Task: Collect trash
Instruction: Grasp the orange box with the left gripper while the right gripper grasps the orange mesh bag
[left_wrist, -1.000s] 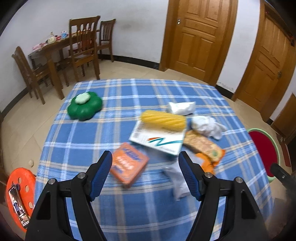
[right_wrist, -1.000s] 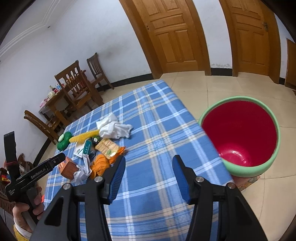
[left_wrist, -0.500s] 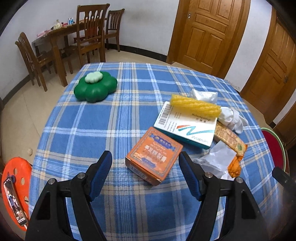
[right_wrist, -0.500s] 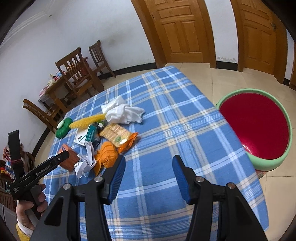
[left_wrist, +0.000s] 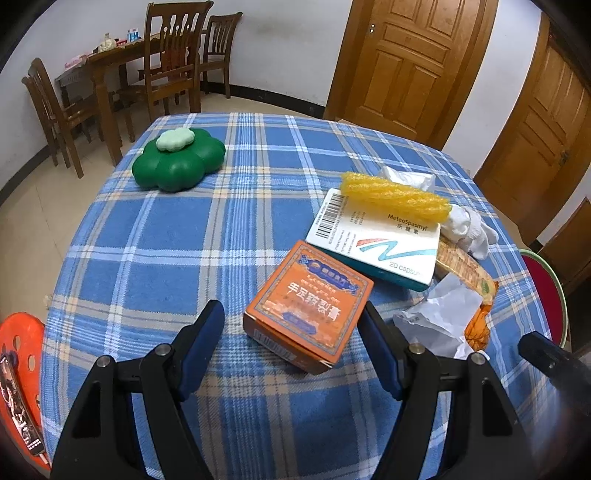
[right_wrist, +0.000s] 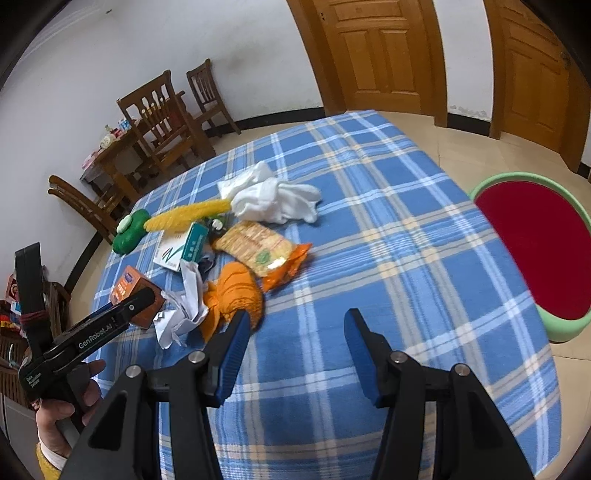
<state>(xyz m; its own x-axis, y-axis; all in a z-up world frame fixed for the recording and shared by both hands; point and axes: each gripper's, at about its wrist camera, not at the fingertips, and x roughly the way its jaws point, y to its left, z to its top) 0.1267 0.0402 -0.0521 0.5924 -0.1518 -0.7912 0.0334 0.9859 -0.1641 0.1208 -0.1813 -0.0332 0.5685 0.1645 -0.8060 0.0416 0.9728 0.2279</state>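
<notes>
My left gripper (left_wrist: 290, 321) is open, low over the blue plaid tablecloth (left_wrist: 155, 258). An orange carton (left_wrist: 308, 304) lies between its fingertips, and the pads stand clear of it. Behind the carton are a white medicine box (left_wrist: 373, 243), a yellow bubble roll (left_wrist: 395, 195), white cloth (left_wrist: 465, 229), crumpled paper (left_wrist: 439, 317) and a snack wrapper (left_wrist: 465, 266). My right gripper (right_wrist: 295, 325) is open over bare cloth, with an orange bag (right_wrist: 236, 295) at its left fingertip. The red bin with a green rim (right_wrist: 535, 258) stands on the floor to the right.
A green clover-shaped container (left_wrist: 177, 162) sits at the table's far left. An orange stool (left_wrist: 18, 369) stands on the floor at the near left. Wooden chairs and a dining table (left_wrist: 110, 62) line the back wall, with wooden doors (left_wrist: 410, 62) behind the table.
The left gripper has come down and forward, so the orange carton now lies between its fingers. The right gripper has swung left from the bin toward the trash pile.
</notes>
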